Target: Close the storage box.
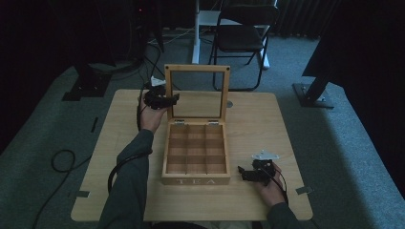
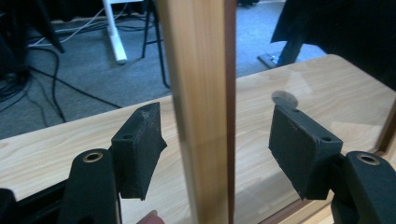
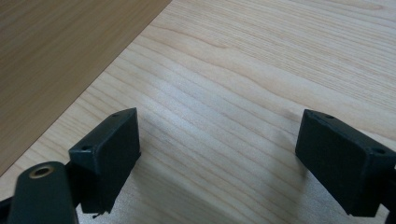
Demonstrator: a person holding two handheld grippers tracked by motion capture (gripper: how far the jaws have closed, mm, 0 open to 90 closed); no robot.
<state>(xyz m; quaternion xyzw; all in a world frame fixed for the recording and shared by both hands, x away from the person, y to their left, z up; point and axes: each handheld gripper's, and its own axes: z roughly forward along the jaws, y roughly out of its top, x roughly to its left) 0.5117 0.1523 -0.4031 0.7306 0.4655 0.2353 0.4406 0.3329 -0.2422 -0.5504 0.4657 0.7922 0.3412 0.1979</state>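
Note:
A wooden tea box point(image 1: 196, 180) with several empty compartments sits mid-table, its glass-paned lid point(image 1: 197, 68) standing upright. My left gripper point(image 1: 174, 98) is at the lid's left side. In the left gripper view it point(image 2: 217, 135) is open, with the lid's wooden frame point(image 2: 198, 70) running between the two pads without clear contact. My right gripper point(image 1: 242, 172) rests low over the table point(image 1: 253, 119) to the right of the box's front corner. It point(image 3: 217, 140) is open with nothing between the pads, and the box's side wall point(image 3: 56, 56) lies to its upper left.
A small round disc point(image 1: 229, 103) lies on the table just right of the lid. Beyond the table stand a black folding chair point(image 1: 243, 33), a white desk leg point(image 1: 196, 33) and dark stand bases. A cable loop point(image 1: 62, 160) lies on the floor at left.

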